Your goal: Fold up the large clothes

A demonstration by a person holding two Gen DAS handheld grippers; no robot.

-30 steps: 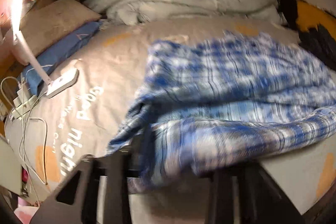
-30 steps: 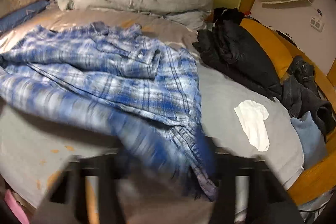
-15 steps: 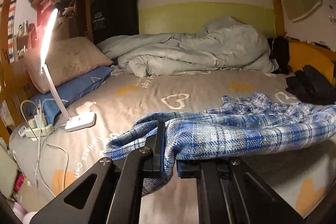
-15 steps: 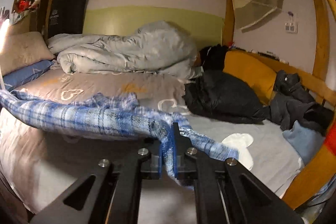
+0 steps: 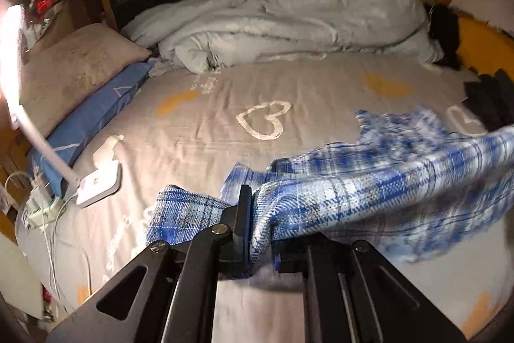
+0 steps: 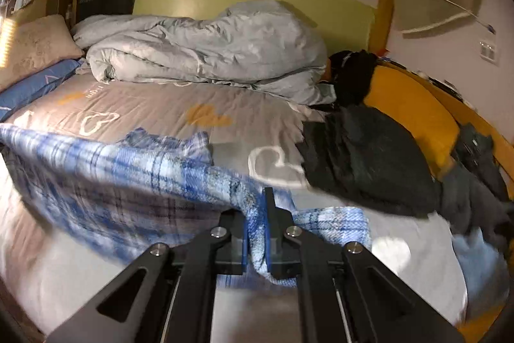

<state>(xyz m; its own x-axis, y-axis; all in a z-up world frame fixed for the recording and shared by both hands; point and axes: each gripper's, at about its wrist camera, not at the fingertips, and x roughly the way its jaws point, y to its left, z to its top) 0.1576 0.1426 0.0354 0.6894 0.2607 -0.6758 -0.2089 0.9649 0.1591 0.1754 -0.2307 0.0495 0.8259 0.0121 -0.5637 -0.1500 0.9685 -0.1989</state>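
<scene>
A blue and white plaid shirt point(image 5: 369, 192) hangs stretched between my two grippers above a grey bed sheet point(image 5: 225, 105) printed with hearts. My left gripper point(image 5: 257, 214) is shut on one end of the shirt, whose cloth runs off to the right. In the right wrist view my right gripper point(image 6: 257, 214) is shut on the other end of the shirt point(image 6: 128, 172), which runs off to the left. The far part of the shirt is blurred with motion and rests low near the sheet point(image 6: 160, 105).
A crumpled grey duvet point(image 5: 289, 18) lies at the head of the bed. Pillows point(image 5: 70, 76), a lit white lamp point(image 5: 96, 182) and cables sit at the left. Black clothes point(image 6: 363, 156), an orange cushion point(image 6: 408, 114) and dark garments point(image 6: 475, 176) lie at the right.
Both grippers lifted the shirt off the bed and now tip down toward the sheet again. The shirt stays stretched between them and swings, blurred.
</scene>
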